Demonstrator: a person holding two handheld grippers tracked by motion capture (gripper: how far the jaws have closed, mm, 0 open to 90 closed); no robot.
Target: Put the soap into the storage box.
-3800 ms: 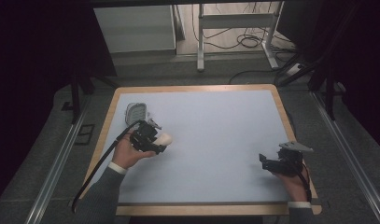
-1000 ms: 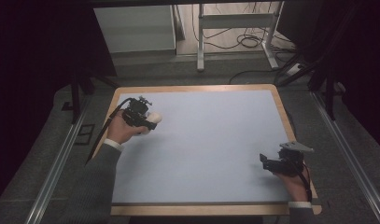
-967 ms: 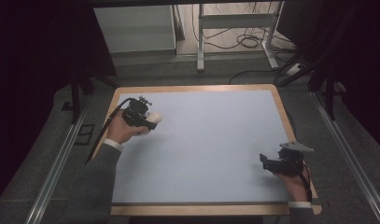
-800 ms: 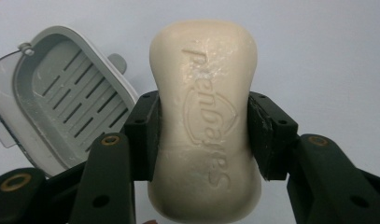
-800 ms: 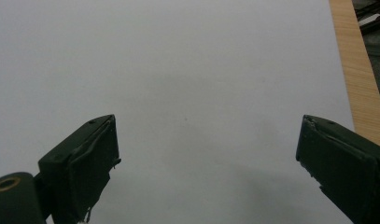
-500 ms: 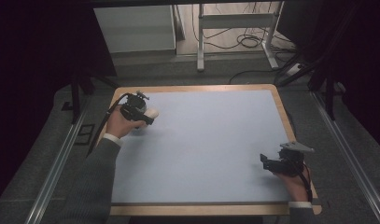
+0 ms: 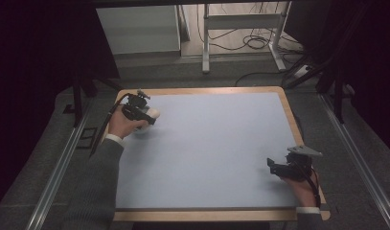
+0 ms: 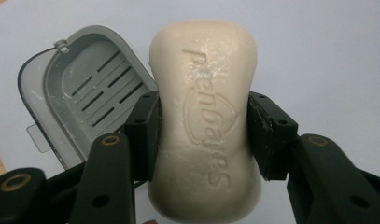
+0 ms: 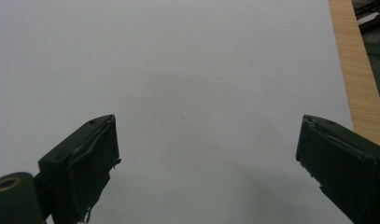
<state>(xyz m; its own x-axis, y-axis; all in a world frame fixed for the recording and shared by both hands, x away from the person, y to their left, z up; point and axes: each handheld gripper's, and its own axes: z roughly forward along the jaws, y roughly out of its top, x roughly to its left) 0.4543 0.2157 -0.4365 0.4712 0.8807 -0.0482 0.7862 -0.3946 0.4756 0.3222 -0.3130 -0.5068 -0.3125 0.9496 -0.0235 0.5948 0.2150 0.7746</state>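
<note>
Hidden or cut off: the soap bar (image 8: 204, 121) is running off the bottom of the left gripper view; the grey slotted soap dish (image 8: 87, 95) is lying partly behind the near jaw, with its lower end covered. In the high view the dish is too small to make out beside the hand.
Left gripper (image 7: 143, 113): it is clamping the cream soap bar by its two long sides, over the table's far left corner, just beside the dish.
Right gripper (image 7: 284, 168): its jaws are standing wide apart with nothing between them, near the table's right edge.
Surface: a pale blue mat (image 7: 216, 143) is covering the table, with a wooden rim (image 7: 289, 115) showing round it.
Room: dark surroundings are closing in on both sides; cables (image 7: 245, 43) are lying on the floor beyond a metal frame.
</note>
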